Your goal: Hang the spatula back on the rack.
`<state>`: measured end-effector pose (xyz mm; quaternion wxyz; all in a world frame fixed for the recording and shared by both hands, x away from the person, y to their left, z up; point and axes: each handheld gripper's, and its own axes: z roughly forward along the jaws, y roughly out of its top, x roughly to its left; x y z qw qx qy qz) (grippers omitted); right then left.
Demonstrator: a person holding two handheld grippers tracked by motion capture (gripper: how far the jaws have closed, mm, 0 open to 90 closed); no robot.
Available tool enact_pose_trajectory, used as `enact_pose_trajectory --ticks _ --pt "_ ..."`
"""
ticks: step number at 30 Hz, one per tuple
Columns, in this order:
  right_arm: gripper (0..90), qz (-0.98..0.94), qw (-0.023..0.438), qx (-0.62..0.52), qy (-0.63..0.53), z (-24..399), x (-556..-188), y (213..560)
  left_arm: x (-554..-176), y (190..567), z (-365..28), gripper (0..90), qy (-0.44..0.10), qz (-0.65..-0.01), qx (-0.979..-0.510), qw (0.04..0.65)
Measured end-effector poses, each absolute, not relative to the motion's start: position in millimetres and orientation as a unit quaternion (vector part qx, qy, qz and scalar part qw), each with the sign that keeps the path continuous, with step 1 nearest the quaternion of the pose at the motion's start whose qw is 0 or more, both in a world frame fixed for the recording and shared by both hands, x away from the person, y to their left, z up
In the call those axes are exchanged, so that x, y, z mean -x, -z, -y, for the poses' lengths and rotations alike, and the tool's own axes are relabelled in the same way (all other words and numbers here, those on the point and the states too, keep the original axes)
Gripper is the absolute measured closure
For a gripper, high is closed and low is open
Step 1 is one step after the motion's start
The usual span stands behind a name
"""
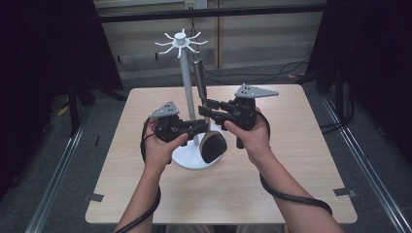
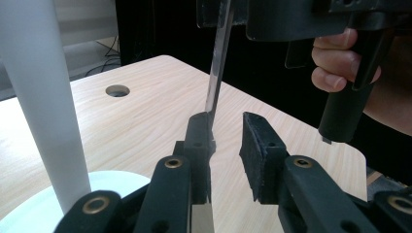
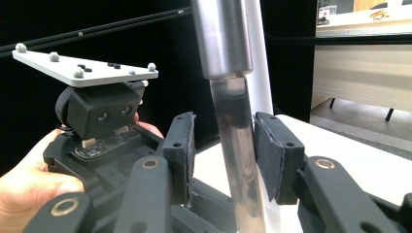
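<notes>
Seen from above: a pale wooden counter (image 1: 291,160) carrying a white stand (image 1: 187,92) with a round base and a crown of hooks at the top. Hanging from one hook, a long utensil (image 1: 200,82) with a metal handle and a dark rounded head low down by the base. Left hand-held gripper (image 1: 203,127) reaching in from the left, level with the lower handle, just in front of the stand's pole. Right hand-held gripper (image 1: 208,109) reaching in from the right, a little higher on the same handle. In the left gripper view: jaws spread, the flat metal strip of the utensil (image 2: 216,73) resting against the inner face of one pad (image 2: 199,141), the other pad (image 2: 257,155) standing clear of it; white pole (image 2: 43,102) off to one side. In the right gripper view: thick silver handle narrowing to a flat strip (image 3: 235,145) between the two pads, one pad (image 3: 272,155) right beside it, the other pad (image 3: 182,150) apart with a visible gap. No firm pinch from either; both loosely bracketing the hanging utensil.
</notes>
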<state>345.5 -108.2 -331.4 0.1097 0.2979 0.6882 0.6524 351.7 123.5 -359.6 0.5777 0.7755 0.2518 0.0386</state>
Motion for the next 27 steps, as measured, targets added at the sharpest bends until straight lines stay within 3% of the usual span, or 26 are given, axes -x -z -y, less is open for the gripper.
enact_pose_trajectory --ticks 10,27 --pt "51.5 -0.692 0.117 -0.298 -0.647 105.9 -342.7 330.5 -350.7 362.5 -124.1 68.0 -0.056 -0.256 -0.774 0.576" --pt "47.0 -0.692 0.123 -0.302 -0.644 109.9 -341.0 330.5 -349.4 365.1 -118.2 60.7 -0.057 -0.241 -0.783 0.570"
